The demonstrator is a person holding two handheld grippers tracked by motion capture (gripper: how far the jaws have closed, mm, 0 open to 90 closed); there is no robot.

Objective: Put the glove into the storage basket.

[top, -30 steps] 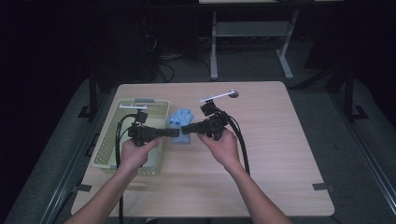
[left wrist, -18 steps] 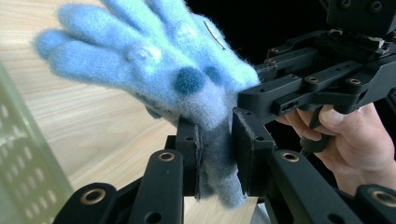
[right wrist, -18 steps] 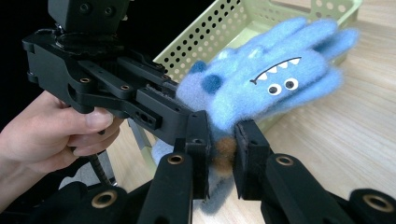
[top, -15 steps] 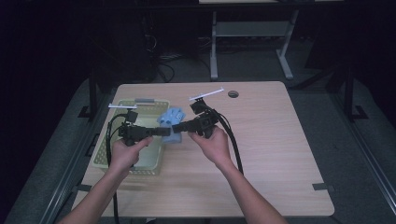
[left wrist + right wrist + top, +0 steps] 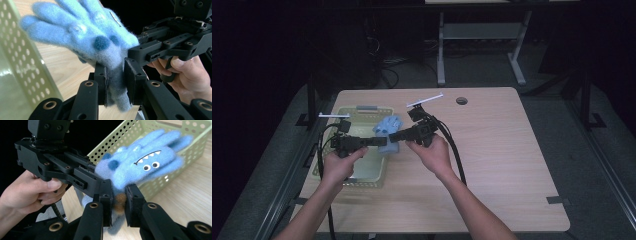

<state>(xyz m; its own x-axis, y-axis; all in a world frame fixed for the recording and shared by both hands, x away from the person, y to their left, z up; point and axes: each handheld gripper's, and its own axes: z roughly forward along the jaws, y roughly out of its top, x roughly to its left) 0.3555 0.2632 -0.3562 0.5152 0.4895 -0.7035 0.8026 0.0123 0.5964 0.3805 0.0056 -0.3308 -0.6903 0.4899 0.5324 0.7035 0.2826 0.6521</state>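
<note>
Two grippers [image 5: 382,140] [image 5: 393,135], one blue glove [image 5: 388,130], one basket [image 5: 362,172]

The left tongs [image 5: 115,75] rise from the bottom edge, their two black jaws closed on the grey cuff of a fuzzy blue glove [image 5: 82,35]. The glove's fingers fan out toward the upper left, and two darker blue round spots sit on its body just above the jaws. From the right, the right tongs [image 5: 135,51] reach in and meet the glove at its cuff end, gripped by a hand [image 5: 186,77] with fingers curled round the handle. Under the glove lies the light wooden table [image 5: 60,65]. A pale green basket [image 5: 22,67] with a perforated wall stands at the left.
</note>
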